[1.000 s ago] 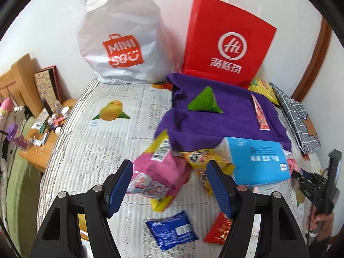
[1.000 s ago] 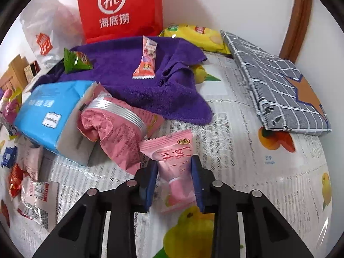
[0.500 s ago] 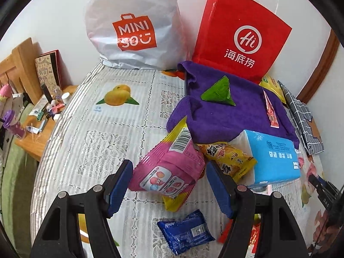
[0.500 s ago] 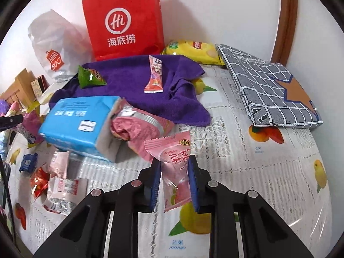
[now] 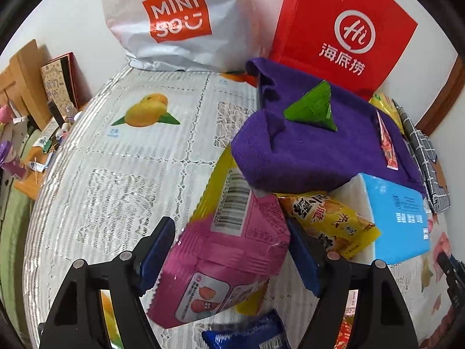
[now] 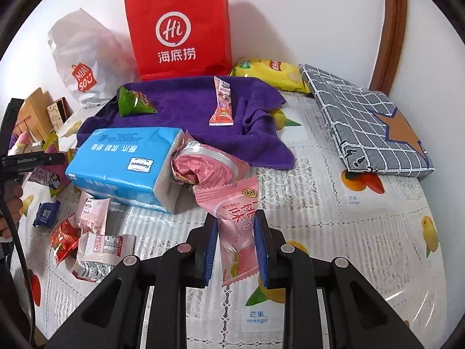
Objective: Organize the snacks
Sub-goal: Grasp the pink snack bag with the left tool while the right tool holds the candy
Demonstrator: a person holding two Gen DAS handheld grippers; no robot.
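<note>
Between the spread fingers of the left gripper (image 5: pixel 229 251), wide apart around a big pink snack bag (image 5: pixel 229 250) but not clearly pressing it; yellow packet (image 5: pixel 328 221) and blue tissue pack (image 5: pixel 398 215) at three o'clock, purple towel (image 5: pixel 314 148) at twelve. Clamped in the right gripper (image 6: pixel 236 242), a pink peach candy wrapper (image 6: pixel 235 221), lifted over the lace tablecloth (image 6: pixel 334 232); tissue pack at ten o'clock, red paper bag (image 6: pixel 177 26) at twelve.

2 carrier bags (image 6: pixel 177 29), 1 purple towel (image 6: pixel 186 101), 1 tissue pack (image 6: pixel 122 160)
</note>
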